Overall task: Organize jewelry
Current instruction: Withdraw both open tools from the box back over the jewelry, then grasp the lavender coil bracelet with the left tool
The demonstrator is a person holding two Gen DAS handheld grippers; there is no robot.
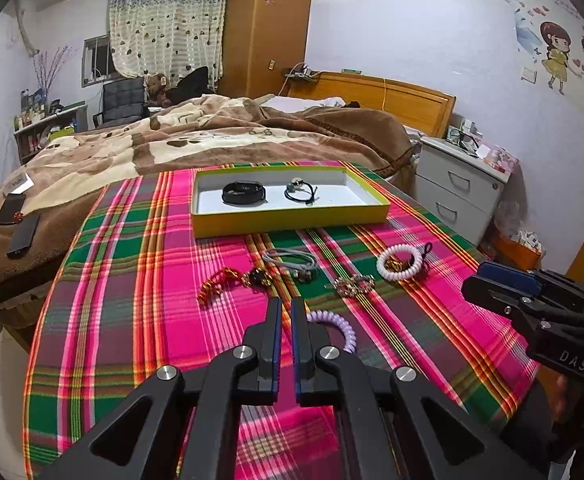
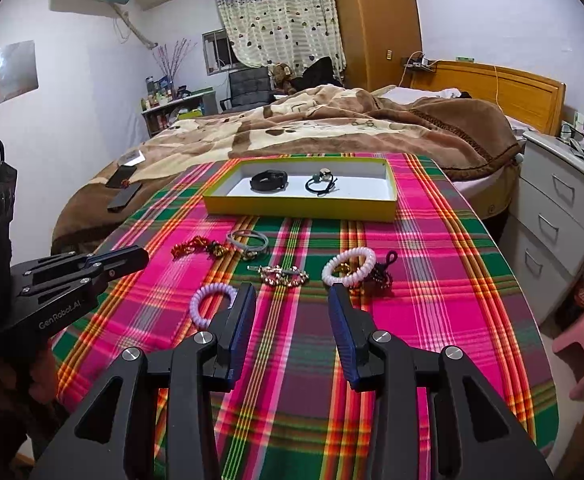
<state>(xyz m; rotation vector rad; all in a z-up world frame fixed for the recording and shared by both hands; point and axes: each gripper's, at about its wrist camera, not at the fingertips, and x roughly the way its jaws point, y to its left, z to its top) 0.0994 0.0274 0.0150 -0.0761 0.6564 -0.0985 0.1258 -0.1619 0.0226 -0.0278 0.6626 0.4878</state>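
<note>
Right now I have both tools hovering low over the desk [image 2: 432,280] with its plaid cloth, neither holding anything; the left hand-held gripper [image 1: 286,312] has its jaws nearly together, only a narrow slot between them, while the right hand-held gripper [image 2: 292,292] stands wide open, which I judge suits a pick from the loose pieces ahead of it. The yellow tray [image 2: 304,206] sits at the far side of the desk, near the bed [image 2: 332,120], and already holds a black band [image 2: 268,181] and a black hair tie [image 2: 320,185] lying apart on its white floor; I take it as the collecting place, so the rest is laid out in front of it within reach. Between tray and tools lie a red-gold chain [image 1: 215,284], a grey tie [image 1: 289,259], a glittering gold clip [image 2: 281,274], a white spiral coil [image 2: 348,266] with dark beads [image 2: 380,276] just beside it, and a lilac spiral coil [image 2: 211,304] touching the right tool's left finger in that view; it looks springy and light, the clip rigid and flat.
</note>
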